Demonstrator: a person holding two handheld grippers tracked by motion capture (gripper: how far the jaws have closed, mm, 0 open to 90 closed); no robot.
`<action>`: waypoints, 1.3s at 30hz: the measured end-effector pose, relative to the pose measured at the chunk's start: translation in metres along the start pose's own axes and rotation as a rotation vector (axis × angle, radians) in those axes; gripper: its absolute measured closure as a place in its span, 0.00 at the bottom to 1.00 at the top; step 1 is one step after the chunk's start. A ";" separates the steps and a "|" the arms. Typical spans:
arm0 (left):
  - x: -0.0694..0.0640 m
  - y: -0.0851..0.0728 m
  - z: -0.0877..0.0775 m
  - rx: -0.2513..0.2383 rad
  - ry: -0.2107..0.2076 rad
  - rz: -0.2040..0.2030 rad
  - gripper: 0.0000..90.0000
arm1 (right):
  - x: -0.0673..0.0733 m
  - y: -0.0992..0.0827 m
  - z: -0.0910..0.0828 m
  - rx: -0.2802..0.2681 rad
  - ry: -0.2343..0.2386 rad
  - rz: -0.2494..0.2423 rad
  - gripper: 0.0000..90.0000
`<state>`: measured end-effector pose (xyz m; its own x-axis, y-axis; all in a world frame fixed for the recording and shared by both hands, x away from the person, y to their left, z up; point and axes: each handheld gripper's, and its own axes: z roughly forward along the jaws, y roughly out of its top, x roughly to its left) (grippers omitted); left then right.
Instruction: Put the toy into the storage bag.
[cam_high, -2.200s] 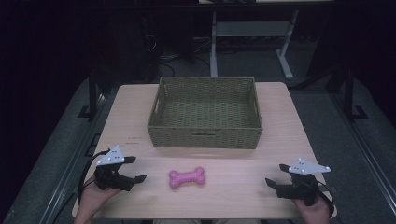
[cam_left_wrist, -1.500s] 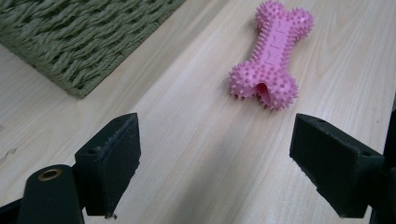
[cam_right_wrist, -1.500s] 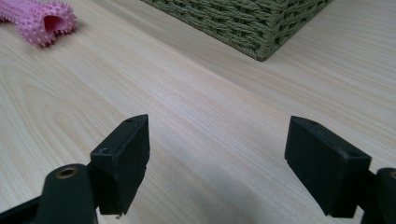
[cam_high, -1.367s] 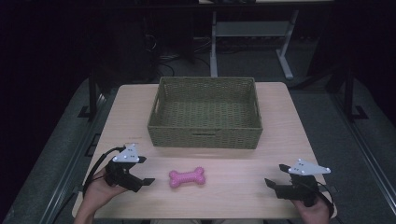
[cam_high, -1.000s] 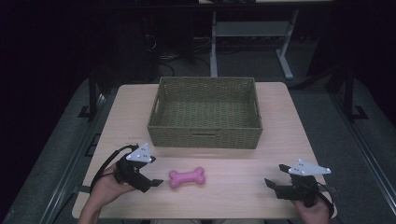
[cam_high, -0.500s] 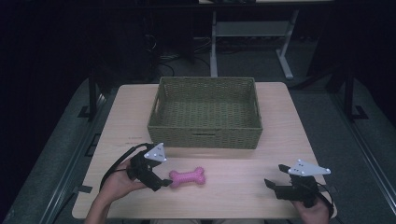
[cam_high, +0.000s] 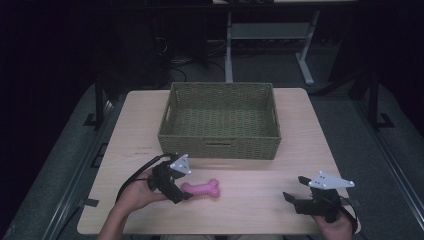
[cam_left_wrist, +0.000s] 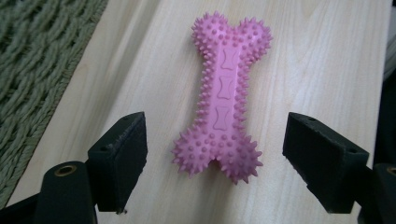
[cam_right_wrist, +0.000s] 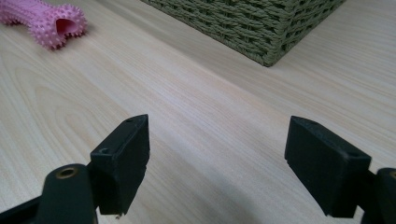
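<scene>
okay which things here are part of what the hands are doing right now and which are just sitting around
In the job:
- pink spiky bone toy, lying on the table
- left gripper, jaws just closing in on either side of the toy's near end, not yet touching it

Just there:
- green woven basket, nothing in it
- right gripper, open, over bare wood

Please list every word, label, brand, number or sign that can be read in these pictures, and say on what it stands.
None: no readable text anywhere.
The pink bone toy bears three small embossed bone shapes, no letters.
The basket, table and both grippers carry no lettering.
</scene>
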<state>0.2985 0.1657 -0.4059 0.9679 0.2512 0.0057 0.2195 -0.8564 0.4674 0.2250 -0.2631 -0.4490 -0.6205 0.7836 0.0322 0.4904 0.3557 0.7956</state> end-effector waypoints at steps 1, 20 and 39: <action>0.000 0.000 0.000 0.000 0.000 0.000 0.25 | 0.000 0.000 0.000 0.000 0.000 0.000 0.24; -0.002 0.014 0.019 0.050 -0.032 0.038 0.30 | 0.001 0.001 0.000 -0.003 0.003 -0.004 0.24; -0.003 0.025 0.035 0.109 -0.045 0.075 0.40 | 0.002 0.002 0.000 -0.004 0.005 -0.015 0.24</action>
<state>0.3055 0.1282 -0.4251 0.9861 0.1661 -0.0034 0.1557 -0.9164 0.3687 0.2247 -0.2605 -0.4474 -0.6309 0.7755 0.0235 0.4784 0.3650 0.7987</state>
